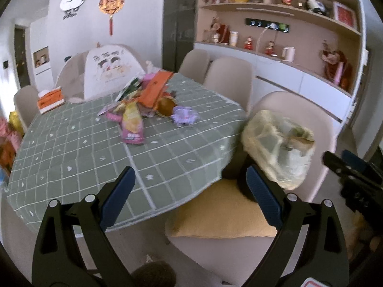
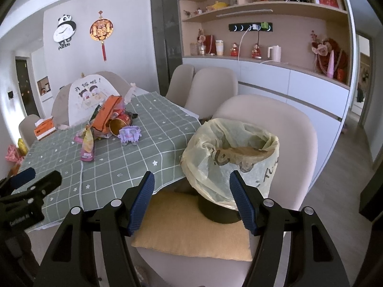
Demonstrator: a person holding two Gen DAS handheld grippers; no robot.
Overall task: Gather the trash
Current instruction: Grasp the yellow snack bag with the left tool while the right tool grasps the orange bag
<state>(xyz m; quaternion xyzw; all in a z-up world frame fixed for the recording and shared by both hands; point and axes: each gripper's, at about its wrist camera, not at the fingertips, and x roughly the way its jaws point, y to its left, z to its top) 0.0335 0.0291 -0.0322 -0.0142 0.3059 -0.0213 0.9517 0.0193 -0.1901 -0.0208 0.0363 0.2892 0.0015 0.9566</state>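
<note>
A heap of trash (image 1: 143, 100) (image 2: 107, 124) lies mid-table: an orange packet (image 1: 156, 87), a pink snack bag (image 1: 132, 125), a gold tin (image 1: 166, 106) and a purple wrapper (image 1: 184, 116) (image 2: 129, 135). A dark bin lined with a pale yellow bag (image 1: 277, 146) (image 2: 229, 157) stands on a chair cushion beside the table, with a brown scrap inside. My left gripper (image 1: 190, 196) is open and empty over the table's near edge. My right gripper (image 2: 191, 201) is open and empty, just before the bin. Each gripper shows at the edge of the other's view.
The table wears a green checked cloth (image 1: 79, 157) (image 2: 148, 153). An orange tissue box (image 1: 50, 99) and a white mesh food cover (image 1: 109, 69) stand at its far side. Beige chairs (image 1: 229, 79) ring the table. The bin's chair carries a yellow cushion (image 2: 191, 227). Wall shelves (image 2: 263, 43) hold ornaments.
</note>
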